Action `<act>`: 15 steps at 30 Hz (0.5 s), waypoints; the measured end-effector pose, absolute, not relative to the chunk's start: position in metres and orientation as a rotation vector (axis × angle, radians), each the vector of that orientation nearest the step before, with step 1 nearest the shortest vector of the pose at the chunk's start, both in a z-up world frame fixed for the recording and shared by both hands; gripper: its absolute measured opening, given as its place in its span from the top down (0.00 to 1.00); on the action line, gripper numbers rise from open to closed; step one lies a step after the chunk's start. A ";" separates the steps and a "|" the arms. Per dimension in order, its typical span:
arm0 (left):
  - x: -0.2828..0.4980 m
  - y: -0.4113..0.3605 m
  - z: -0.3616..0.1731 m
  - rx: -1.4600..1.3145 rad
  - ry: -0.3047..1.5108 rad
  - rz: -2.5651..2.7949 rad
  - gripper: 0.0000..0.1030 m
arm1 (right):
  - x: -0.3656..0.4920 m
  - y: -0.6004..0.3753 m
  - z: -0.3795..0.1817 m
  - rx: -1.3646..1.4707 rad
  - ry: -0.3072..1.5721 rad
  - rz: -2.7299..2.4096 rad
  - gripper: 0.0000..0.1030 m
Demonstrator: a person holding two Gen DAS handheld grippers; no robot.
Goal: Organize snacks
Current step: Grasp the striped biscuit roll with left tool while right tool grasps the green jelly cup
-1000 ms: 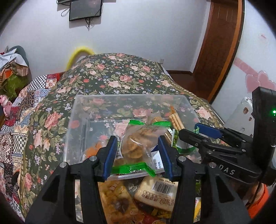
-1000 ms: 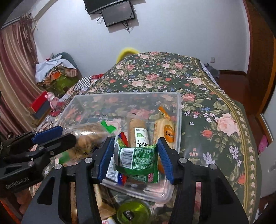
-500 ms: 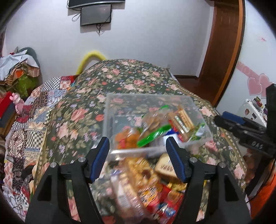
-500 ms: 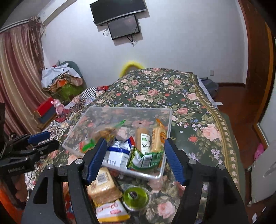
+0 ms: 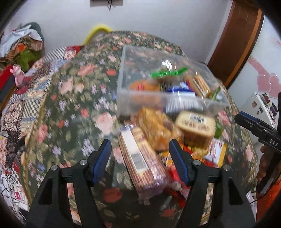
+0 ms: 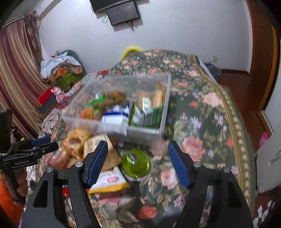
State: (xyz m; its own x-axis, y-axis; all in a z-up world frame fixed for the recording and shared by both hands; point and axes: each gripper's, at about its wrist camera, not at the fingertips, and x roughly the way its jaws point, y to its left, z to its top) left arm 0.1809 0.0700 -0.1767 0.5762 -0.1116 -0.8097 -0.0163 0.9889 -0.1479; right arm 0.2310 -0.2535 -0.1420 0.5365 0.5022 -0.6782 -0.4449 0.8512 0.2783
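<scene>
Both my grippers are empty right now. My left gripper (image 5: 140, 154) has its fingers (image 5: 102, 160) spread wide, hanging over the pile of loose snacks at the near edge of the bed (image 5: 73, 98); a long striped cracker pack (image 5: 142, 161) runs right between them, not touching either as far as I can tell. Just past it sits a clear bag of golden pastry (image 5: 156, 128), and beside that a tan pack with a barcode (image 5: 196, 128). Everything's pretty blurry in this view. My right gripper (image 6: 137, 162) is spread wide too, over a round green lidded cup (image 6: 136, 163) that sits on the floral bedspread (image 6: 207, 122), with a yellow-edged flat packet (image 6: 108, 182) just next to it and touching my inner finger's outline in the picture. Further back, toward the middle of the bed, is the clear plastic bin (image 6: 149, 133), already holding stuff: a green-edged cookie bag (image 5: 166, 73), a blue-and-white packet (image 6: 116, 115), a green packet (image 6: 138, 115) and some stick biscuits (image 5: 200, 84) along its right wall. Beyond the bed there's a pile of clothes (image 6: 59, 70) by the wall and a dark screen (image 6: 123, 12) mounted up high.
</scene>
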 end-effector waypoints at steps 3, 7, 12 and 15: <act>0.180 0.065 -0.191 -0.140 0.987 -0.068 0.34 | 0.228 -0.251 -0.157 0.065 0.872 0.559 0.34; 0.184 0.066 -0.210 -0.147 1.025 -0.059 0.34 | 0.233 -0.249 -0.174 0.081 0.929 0.560 0.34; 0.182 0.085 -0.213 -0.200 1.013 -0.027 0.34 | 0.238 -0.245 -0.186 0.097 0.965 0.564 0.34; 0.180 0.096 -0.217 -0.210 1.007 -0.007 0.38 | 0.237 -0.239 -0.188 0.082 0.966 0.582 0.37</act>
